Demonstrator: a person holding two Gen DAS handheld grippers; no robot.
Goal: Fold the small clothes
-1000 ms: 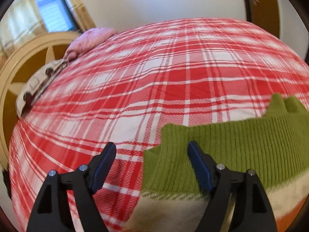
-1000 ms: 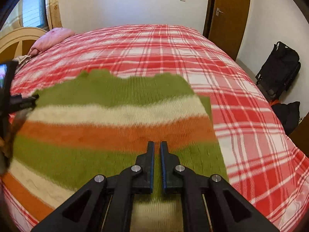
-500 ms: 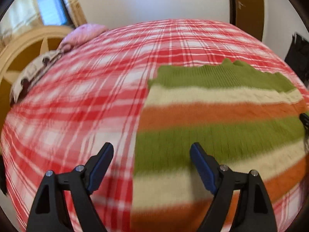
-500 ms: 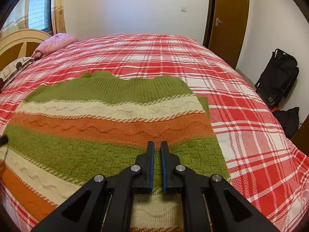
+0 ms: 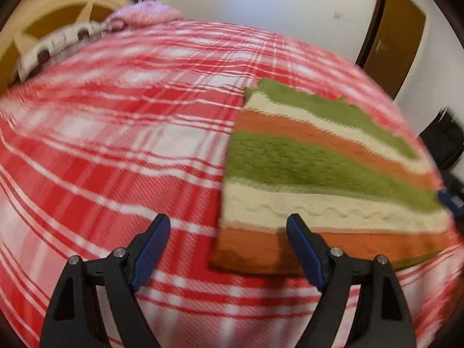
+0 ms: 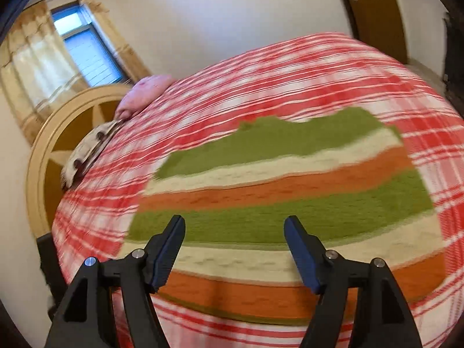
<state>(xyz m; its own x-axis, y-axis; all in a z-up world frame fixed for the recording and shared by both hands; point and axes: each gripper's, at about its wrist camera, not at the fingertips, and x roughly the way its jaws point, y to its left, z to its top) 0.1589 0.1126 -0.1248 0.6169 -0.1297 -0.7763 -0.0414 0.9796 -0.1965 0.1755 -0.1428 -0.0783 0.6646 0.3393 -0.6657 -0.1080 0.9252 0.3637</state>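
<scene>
A knitted sweater (image 5: pixel 319 174) with green, cream and orange stripes lies flat and folded on the red plaid bed (image 5: pixel 116 145). My left gripper (image 5: pixel 227 232) hovers open over the sweater's near left corner, its right finger above the orange stripe, with nothing pinched. At the far right edge of that view shows a blue pad of the right gripper (image 5: pixel 448 200). In the right wrist view the sweater (image 6: pixel 290 191) spreads below my right gripper (image 6: pixel 234 226). Its jaws are opening above the near stripes, and no cloth is held between them.
A pink pillow (image 6: pixel 145 95) and a patterned pillow (image 6: pixel 87 150) lie at the head of the bed by the curved wooden headboard (image 6: pixel 40 159). A brown door (image 5: pixel 397 37) and a black bag (image 5: pixel 443 139) are beyond the bed's right side. A window (image 6: pixel 84 49) is behind the headboard.
My right gripper went from shut to open and tilted up over the sweater. My left gripper drew back from the far green edge to the near left corner.
</scene>
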